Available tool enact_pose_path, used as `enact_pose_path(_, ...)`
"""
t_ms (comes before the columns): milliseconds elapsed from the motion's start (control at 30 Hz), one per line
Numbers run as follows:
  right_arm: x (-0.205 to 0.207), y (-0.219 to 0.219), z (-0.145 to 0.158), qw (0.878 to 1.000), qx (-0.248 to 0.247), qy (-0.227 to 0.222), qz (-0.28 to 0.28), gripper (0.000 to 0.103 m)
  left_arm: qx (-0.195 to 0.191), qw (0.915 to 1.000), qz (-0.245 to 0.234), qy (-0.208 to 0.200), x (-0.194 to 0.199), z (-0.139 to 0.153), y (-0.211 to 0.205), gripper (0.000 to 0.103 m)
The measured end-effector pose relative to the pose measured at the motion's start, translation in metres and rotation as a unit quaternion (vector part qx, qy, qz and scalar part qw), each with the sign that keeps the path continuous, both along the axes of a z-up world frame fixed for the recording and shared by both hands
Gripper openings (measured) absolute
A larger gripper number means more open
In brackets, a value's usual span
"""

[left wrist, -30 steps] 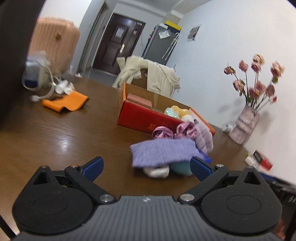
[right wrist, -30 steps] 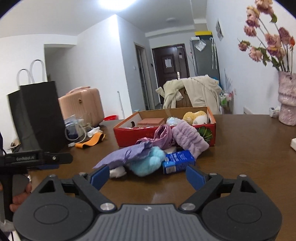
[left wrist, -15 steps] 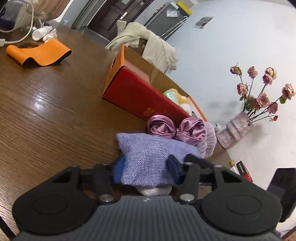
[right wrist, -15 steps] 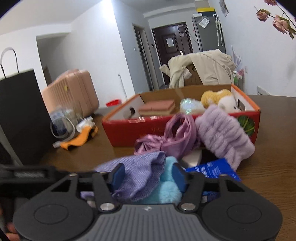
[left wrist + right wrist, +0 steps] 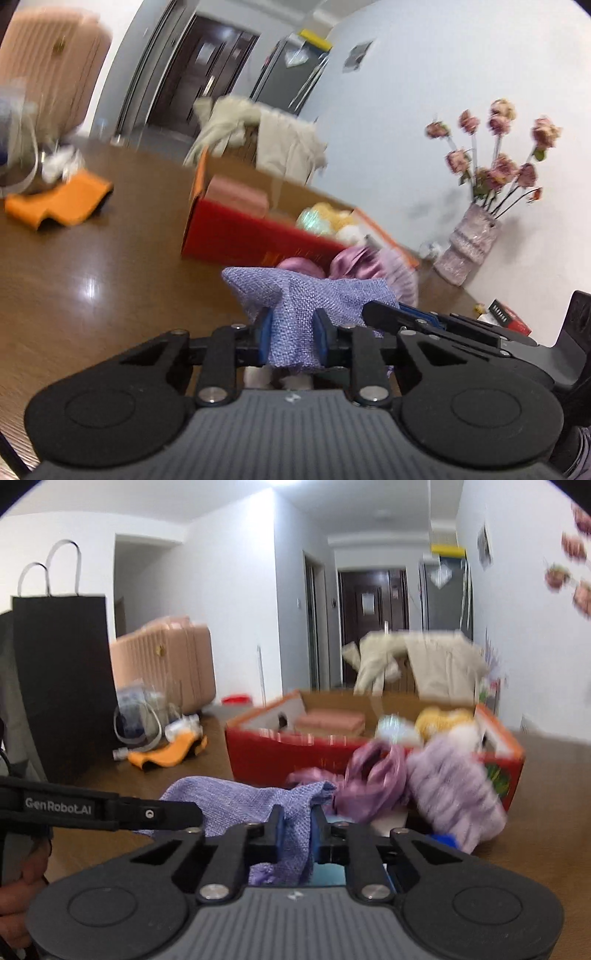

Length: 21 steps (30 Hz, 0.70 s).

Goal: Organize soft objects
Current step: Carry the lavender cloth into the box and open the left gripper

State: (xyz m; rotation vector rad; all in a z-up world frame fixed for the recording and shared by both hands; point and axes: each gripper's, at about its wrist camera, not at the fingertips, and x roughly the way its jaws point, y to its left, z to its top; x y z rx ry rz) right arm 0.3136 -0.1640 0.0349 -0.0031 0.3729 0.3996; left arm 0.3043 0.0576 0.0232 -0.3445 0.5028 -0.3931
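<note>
A: Status of both tools?

B: A second ago both stood wide, short of the pile. Now the left gripper (image 5: 291, 334) and the right gripper (image 5: 295, 830) have each come forward onto the cloth (image 5: 314, 295), and both sets of jaws are closing to a narrow gap with a fold of the cloth pinched between the blue pads.

A: Effect on the task?

B: The cloth is now caught at two points, so, as a judgement, it can be lifted or spread clear of the pile. Nothing has gone into the box (image 5: 266, 753) at this step.

A: Location of the cloth?

B: On the table (image 5: 92, 266), on top of the pile, just in front of the box. Satin scrunchies (image 5: 369, 779) and a fuzzy band (image 5: 450, 790) lie behind it, against the box wall. Under it, a teal item shows only in part.

A: Orientation?

B: Long axis runs across both views, roughly parallel to the near wall of the box. In the left wrist view one corner points up and left; the right end runs towards the right tool. The cloth is bunched at each grip, so its exact outline cannot be told.
</note>
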Motion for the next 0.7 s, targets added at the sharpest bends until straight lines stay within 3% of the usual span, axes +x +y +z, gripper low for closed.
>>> enact_pose_path(200, -0.038, -0.023, 0.032, 0.999, 0.048, -0.023, 0.012, 0.008, 0.030, 0.9988, -0.001, -0.037, -0.042, 0.041, -0.018, 0.019)
enact_pose_path(433, -0.077, -0.043, 0.040, 0.997, 0.065, -0.027, 0.014, 0.006, 0.032, 0.9983, -0.018, -0.045, -0.082, 0.050, -0.045, 0.013)
enact_pose_path(700, -0.070, -0.052, 0.053, 0.998, 0.061, -0.030, 0.020, 0.005, 0.056, 0.9962, -0.034, -0.057, -0.074, 0.060, -0.064, 0.012)
